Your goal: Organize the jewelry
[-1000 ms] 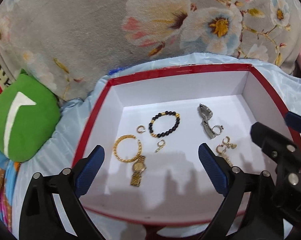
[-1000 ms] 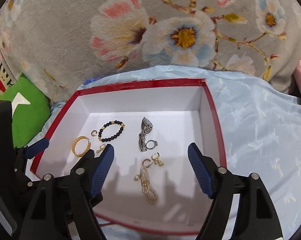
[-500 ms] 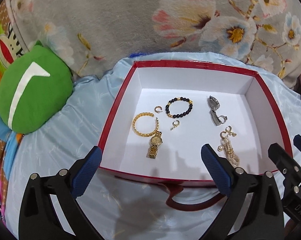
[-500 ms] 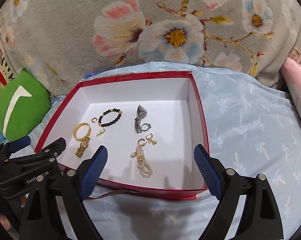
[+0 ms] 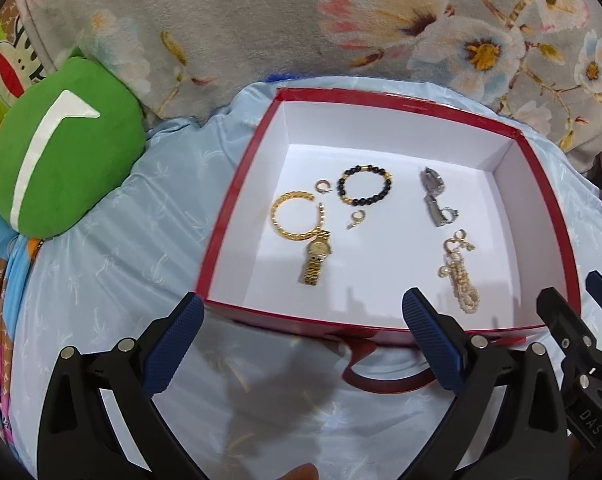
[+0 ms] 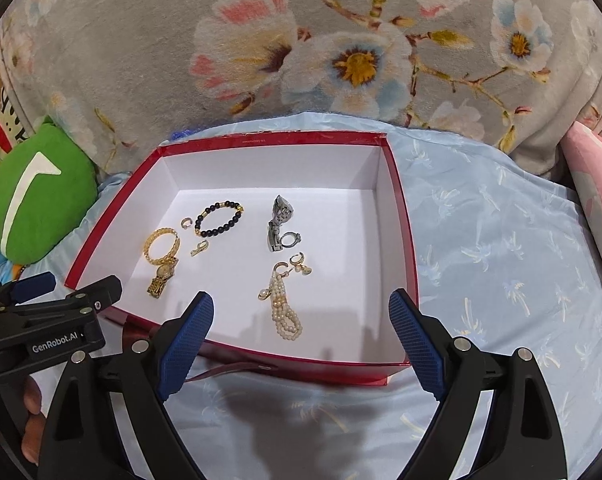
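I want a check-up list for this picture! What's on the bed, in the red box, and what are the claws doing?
Surface: light blue sheet, wrinkled.
Job's things: red box, open, holding a gold bangle touching a gold watch, a black bead bracelet, a silver watch with a ring beside it, a pearl bracelet, small earrings.
Clutter: green cushion left of the box.
Grippers: left claw open, empty, at the box's near edge; right claw open, empty, over the near wall.
Cables: nothing seen.
Surroundings: grey flowered blanket behind; pink pillow at right.
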`<state>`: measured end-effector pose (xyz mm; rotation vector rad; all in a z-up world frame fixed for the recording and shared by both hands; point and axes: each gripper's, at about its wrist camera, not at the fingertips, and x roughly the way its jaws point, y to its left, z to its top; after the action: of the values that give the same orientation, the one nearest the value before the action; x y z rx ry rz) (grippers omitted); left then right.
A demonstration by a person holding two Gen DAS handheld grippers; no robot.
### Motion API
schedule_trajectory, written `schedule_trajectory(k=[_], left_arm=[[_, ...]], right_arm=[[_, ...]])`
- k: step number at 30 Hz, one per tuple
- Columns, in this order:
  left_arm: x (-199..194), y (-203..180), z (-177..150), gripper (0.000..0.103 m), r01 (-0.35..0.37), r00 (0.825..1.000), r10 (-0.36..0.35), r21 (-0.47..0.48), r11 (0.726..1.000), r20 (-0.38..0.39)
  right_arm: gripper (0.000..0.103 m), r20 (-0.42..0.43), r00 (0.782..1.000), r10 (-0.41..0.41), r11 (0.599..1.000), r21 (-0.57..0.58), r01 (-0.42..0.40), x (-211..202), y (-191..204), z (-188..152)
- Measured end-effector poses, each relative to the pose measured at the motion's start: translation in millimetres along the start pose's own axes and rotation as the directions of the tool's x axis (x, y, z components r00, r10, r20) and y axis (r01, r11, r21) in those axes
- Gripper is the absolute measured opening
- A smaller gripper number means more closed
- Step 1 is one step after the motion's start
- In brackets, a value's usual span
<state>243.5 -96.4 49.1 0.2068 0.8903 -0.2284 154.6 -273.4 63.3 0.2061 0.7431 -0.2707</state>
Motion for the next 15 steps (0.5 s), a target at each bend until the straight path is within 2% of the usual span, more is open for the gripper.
schedule_trajectory(k=[2, 15], left_arm=[[0.8, 2.5, -0.1, 0.097, -0.022, 1.0, 0.022, -0.008, 1.0, -0.014], [4.8, -0.5, -2.7, 0.097, -0.042, 0.999, 0.042, 0.019, 0.999, -0.02]], right_arm=[[0.087, -0.005, 1.0, 0.002, 1.0, -0.005, -0.002, 0.2, 1.4, -0.4], [0.087, -0.016, 1.0, -0.006, 1.0, -0.023, 0.006, 3.6, 4.0, -2.6]])
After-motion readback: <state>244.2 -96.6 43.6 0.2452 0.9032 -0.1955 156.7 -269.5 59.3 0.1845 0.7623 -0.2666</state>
